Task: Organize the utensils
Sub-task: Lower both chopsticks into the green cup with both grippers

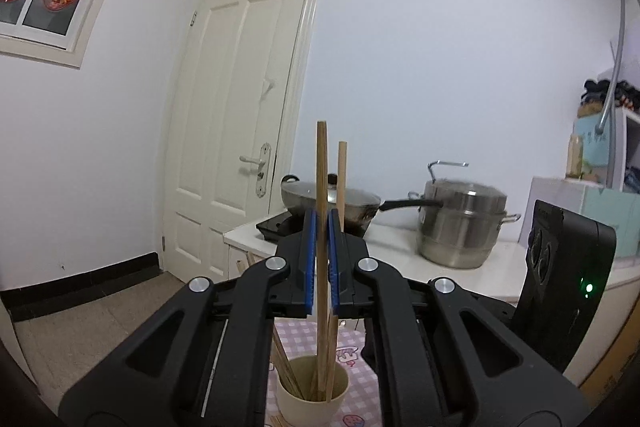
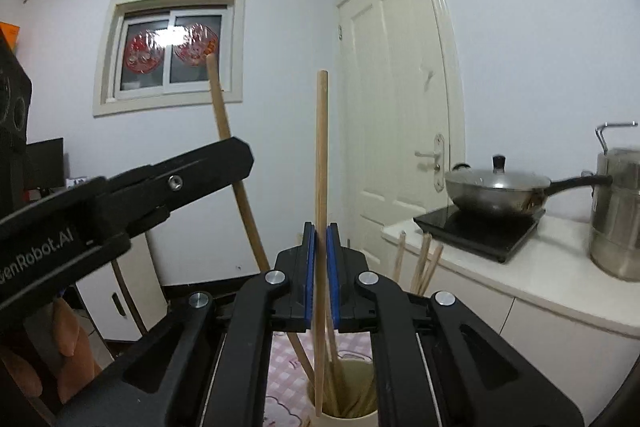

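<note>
While upright, chopstick [image 1: 321, 211] pinched between jaws, above cup [image 1: 310, 401]

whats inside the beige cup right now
The beige cup holds several wooden chopsticks leaning on its wall. The left claw and the right claw each clamp one chopstick that reaches down into it. Its bottom is hidden.

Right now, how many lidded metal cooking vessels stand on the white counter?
2. A lidded steel wok with a black handle sits on the black induction hob; a tall stainless steamer pot stands to its right. Others may lie outside the frame.
</note>
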Motion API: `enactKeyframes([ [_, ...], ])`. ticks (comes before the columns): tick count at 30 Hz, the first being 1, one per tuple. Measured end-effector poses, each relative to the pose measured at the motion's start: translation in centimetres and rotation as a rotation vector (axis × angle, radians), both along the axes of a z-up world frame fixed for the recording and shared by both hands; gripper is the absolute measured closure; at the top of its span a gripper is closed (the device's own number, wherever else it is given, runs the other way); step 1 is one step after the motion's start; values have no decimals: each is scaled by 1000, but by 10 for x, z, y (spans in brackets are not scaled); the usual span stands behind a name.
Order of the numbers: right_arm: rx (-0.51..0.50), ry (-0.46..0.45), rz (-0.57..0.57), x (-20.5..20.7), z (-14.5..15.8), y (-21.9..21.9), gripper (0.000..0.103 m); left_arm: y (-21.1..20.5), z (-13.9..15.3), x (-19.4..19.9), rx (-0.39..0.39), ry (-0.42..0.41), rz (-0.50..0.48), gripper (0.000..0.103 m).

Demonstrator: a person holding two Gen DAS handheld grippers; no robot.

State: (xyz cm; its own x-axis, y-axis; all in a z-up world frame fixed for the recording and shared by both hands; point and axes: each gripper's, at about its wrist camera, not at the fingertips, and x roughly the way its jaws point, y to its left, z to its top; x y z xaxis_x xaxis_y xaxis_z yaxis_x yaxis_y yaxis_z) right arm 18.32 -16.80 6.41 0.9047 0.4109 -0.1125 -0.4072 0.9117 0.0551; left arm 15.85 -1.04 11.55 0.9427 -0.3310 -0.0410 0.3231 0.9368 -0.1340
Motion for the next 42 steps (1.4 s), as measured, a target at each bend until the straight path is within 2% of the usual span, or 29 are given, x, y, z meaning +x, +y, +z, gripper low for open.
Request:
enactKeyframes([
  [8, 9, 25, -52, 13, -28, -15, 98, -6, -30, 22, 32, 62, -2, 97],
  [16, 50, 60, -136, 5, -54, -21, 98, -4, -58, 36, 30, 122, -28, 97],
  [25, 58, 103, -168, 3, -63, -18, 98, -1, -75, 45, 11, 187, -64, 97],
  [33, 69, 108, -185, -3, -67, -18, 98, -2, -81, 46, 11, 208, -75, 97],
  [42, 102, 99, -185, -19, -75, -20, 98, 5, -87, 29, 6, 189, -66, 97],
])
